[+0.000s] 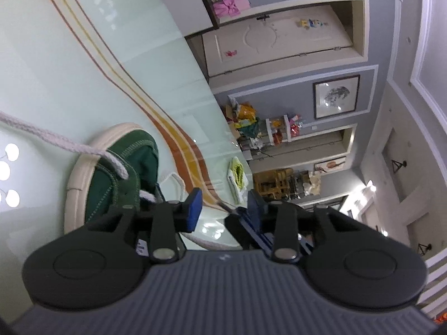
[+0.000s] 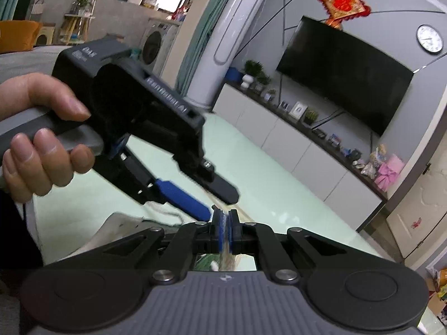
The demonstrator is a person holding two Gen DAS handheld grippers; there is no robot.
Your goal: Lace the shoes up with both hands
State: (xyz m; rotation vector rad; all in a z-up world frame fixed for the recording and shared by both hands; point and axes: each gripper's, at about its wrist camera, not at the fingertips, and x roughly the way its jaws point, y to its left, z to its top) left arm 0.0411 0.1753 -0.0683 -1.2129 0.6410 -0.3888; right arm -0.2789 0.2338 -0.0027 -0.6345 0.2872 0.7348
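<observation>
Left wrist view: the left gripper (image 1: 223, 205) is hovering with jaws wide apart, gripping nothing; the green shoe (image 1: 117, 178) is lying on the table (image 1: 50, 64) at near left, white lace (image 1: 50, 136) stretching leftward. Right wrist view: the right gripper (image 2: 224, 220) is pinched nearly closed, contents unclear; lettering on the other gripper's housing is unreadable.

Grey walls (image 2: 279, 14), wall TV (image 2: 343, 75) (clock (image 2: 429, 39) beside), maybe a washer (image 2: 155, 47).

Shoe (image 1: 117, 173) on table (image 1: 56, 64) left of left tool (image 1: 225, 209), lace (image 1: 50, 136) running left from it
</observation>
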